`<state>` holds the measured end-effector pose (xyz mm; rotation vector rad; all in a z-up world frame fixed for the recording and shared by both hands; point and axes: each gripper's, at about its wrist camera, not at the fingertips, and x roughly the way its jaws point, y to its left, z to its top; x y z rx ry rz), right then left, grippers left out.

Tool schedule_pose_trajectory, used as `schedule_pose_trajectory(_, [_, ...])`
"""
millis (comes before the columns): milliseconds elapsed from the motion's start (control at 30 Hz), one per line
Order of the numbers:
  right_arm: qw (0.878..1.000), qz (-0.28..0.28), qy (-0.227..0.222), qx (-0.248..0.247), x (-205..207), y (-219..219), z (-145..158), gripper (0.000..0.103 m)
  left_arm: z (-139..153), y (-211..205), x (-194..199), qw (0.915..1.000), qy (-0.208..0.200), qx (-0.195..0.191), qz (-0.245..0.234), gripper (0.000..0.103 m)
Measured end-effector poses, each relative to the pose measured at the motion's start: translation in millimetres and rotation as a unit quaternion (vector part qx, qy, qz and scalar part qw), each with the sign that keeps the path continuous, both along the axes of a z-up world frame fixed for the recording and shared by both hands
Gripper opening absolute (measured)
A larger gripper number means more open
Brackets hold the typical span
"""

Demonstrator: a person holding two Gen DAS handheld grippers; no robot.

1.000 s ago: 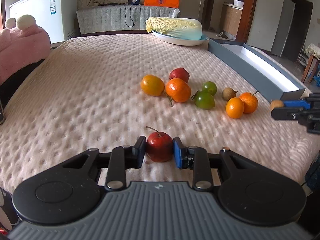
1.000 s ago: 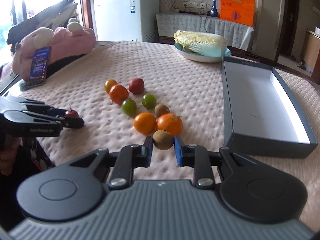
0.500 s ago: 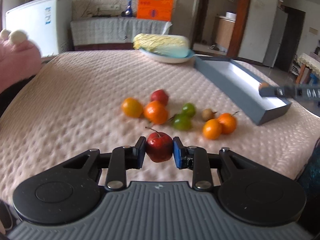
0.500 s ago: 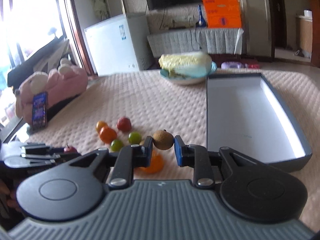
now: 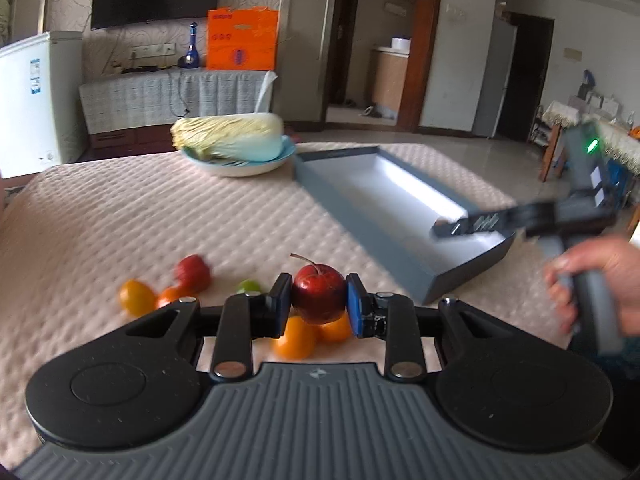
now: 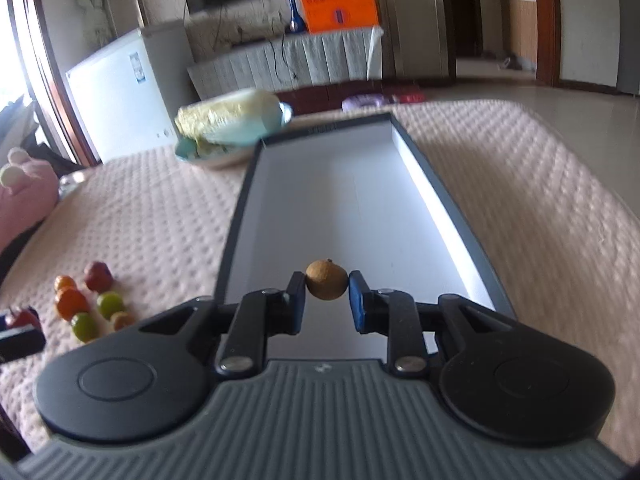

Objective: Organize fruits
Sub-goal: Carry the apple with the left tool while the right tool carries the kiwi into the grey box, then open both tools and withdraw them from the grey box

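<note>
My left gripper (image 5: 319,304) is shut on a dark red apple (image 5: 318,298) with a stem, held above the loose fruit on the pink quilted cover. Under it lie oranges (image 5: 296,336), a yellow-orange fruit (image 5: 137,298), a red fruit (image 5: 193,273) and a green one (image 5: 248,285). My right gripper (image 6: 326,300) is shut on a small brown round fruit (image 6: 326,285), hanging over the near end of the long grey box (image 6: 320,200) with a white floor. In the left wrist view the right gripper (image 5: 448,229) reaches over the grey box (image 5: 360,216), gripped by a hand (image 5: 600,276).
A white bowl holding a napa cabbage (image 5: 230,142) stands behind the box. The loose fruit (image 6: 86,304) lies left of the box in the right wrist view. A pink plush (image 6: 24,196) sits at the far left. A white freezer (image 5: 28,92) stands beyond the cover's edge.
Both grippers rose off the cover with their fruit. The left one carried the apple forward over the fruit pile. The right one swung rightward, from beside the oranges to over the box.
</note>
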<state>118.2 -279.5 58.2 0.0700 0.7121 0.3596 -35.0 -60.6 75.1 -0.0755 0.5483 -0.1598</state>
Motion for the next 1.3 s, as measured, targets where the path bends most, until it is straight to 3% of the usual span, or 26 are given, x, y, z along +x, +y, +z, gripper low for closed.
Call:
schedule_pose_trajectory(133, [0.999, 0.005, 0.04, -0.019, -1, 6, -7, 0.026, 12, -19, 19, 0.9997, -0.015, -0.008, -0.015, 0.033])
schedule_pose_trajectory(367, [0.998, 0.035, 0.041, -0.033, -28, 1, 2, 0.026, 15, -52, 60, 0.999, -0.023, -0.021, -0.033, 0.033])
schedule_pose_trajectory(600, [0.997, 0.052, 0.059, -0.017, -48, -6, 4, 0.027, -4, -96, 109, 0.9984, -0.005, -0.02, -0.052, 0.034])
schedule_pose_trajectory(700, [0.997, 0.05, 0.059, -0.012, -47, -7, 3, 0.026, -20, -113, 127, 0.9984, 0.011, -0.003, -0.056, 0.034])
schedule_pose_trajectory(900, [0.997, 0.047, 0.051, -0.029, -40, -2, -1, 0.028, -36, -130, 130, 0.997, 0.015, 0.025, -0.072, 0.036])
schedule_pose_trajectory(1067, [0.999, 0.022, 0.013, -0.044, -38, 0, 2, 0.029, -25, -124, 119, 0.9978, -0.022, 0.009, -0.061, 0.07])
schedule_pose_trajectory(1100, [0.999, 0.013, 0.002, -0.049, -38, 1, 3, 0.029, -22, -121, 117, 0.9978, -0.027, 0.003, -0.06, 0.07])
schedule_pose_trajectory(1200, [0.998, -0.01, -0.02, -0.059, -36, 2, 6, 0.059, -13, -112, 106, 0.9978, -0.041, 0.003, -0.052, 0.072])
schedule_pose_trajectory(1300, [0.998, -0.023, -0.026, -0.053, -35, 5, 6, 0.061, -3, -97, 91, 0.9982, -0.051, 0.001, -0.031, 0.079])
